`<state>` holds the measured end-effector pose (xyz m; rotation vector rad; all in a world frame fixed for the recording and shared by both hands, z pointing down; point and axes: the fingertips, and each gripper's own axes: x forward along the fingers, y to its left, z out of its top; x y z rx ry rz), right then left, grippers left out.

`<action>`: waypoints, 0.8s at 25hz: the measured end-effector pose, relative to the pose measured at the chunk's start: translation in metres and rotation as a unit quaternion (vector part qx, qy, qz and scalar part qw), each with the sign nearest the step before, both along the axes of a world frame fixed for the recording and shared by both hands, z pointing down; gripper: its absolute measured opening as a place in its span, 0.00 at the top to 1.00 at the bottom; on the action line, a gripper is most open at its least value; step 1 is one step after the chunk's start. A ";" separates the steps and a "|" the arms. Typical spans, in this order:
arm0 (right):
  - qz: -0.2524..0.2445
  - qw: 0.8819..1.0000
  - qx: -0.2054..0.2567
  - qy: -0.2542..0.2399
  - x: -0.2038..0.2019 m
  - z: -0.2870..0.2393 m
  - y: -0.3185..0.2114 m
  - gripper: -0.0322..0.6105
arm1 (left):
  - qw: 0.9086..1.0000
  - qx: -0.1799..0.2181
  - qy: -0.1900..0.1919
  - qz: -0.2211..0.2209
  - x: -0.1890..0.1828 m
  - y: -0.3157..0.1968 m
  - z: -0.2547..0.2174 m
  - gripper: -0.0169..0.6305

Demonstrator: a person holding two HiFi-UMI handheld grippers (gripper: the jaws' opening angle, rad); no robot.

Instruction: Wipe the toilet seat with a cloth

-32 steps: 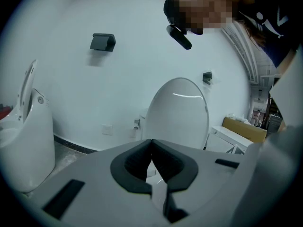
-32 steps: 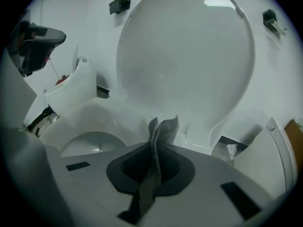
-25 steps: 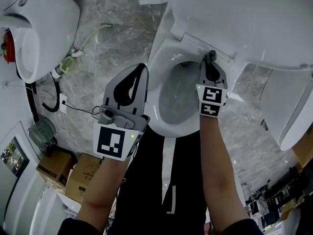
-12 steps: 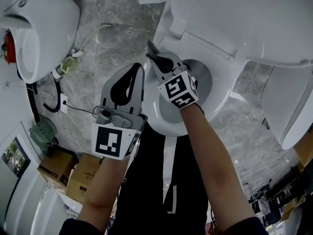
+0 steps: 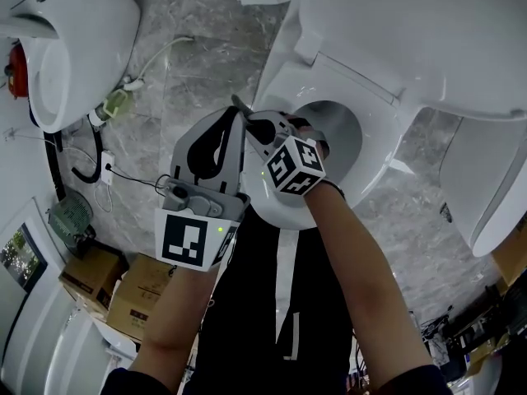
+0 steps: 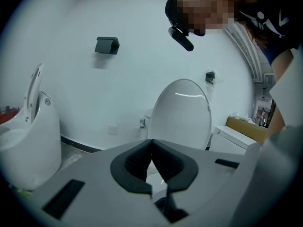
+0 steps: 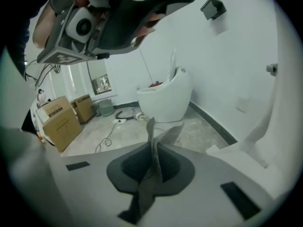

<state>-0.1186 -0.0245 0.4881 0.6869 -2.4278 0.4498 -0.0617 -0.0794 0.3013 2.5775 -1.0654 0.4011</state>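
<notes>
Head view, from over the person's shoulders: both arms reach down to a white toilet whose toilet seat (image 5: 375, 130) lies down around the open bowl, with the lid (image 5: 412, 23) raised behind it. The right hand-held gripper (image 7: 152, 145) is clamped on a grey cloth (image 7: 151, 129), a crumpled fold of which stands up between its jaws. This hand-held gripper hangs over the seat's near left edge, its marker cube (image 5: 292, 164) turned upward. Whether the cloth touches the seat cannot be told. The left hand-held gripper (image 6: 151, 142) has its jaws pressed together with nothing between them, and it sits just beside the right one, at the toilet's left side above the marble floor (image 5: 206, 48). A second toilet (image 5: 74, 23) stands well apart at the floor's far left corner, and cardboard boxes (image 5: 123, 290) sit near the left edge.
</notes>
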 end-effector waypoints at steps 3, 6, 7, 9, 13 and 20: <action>0.097 0.995 0.023 0.002 0.046 -0.002 -0.035 0.91 | 1.000 0.001 -0.002 -0.003 -0.007 0.000 0.001 0.95; 0.169 0.984 0.051 0.023 0.099 -0.007 -0.065 0.91 | 1.000 0.000 -0.003 -0.010 -0.015 0.000 0.001 0.95; 0.174 0.982 0.059 0.033 0.109 -0.009 -0.068 0.91 | 1.000 0.000 -0.003 -0.013 -0.018 -0.001 0.001 0.95; 0.173 0.981 0.070 0.043 0.118 -0.010 -0.068 0.91 | 1.000 0.000 -0.002 -0.017 -0.020 -0.001 0.002 0.95; 0.157 0.986 0.051 0.016 0.099 -0.005 -0.050 0.91 | 1.000 0.000 0.001 -0.018 -0.020 0.000 0.003 0.95; 0.027 1.000 -0.001 -0.014 0.017 0.003 0.042 0.91 | 1.000 0.002 0.002 -0.018 -0.020 0.001 0.000 0.95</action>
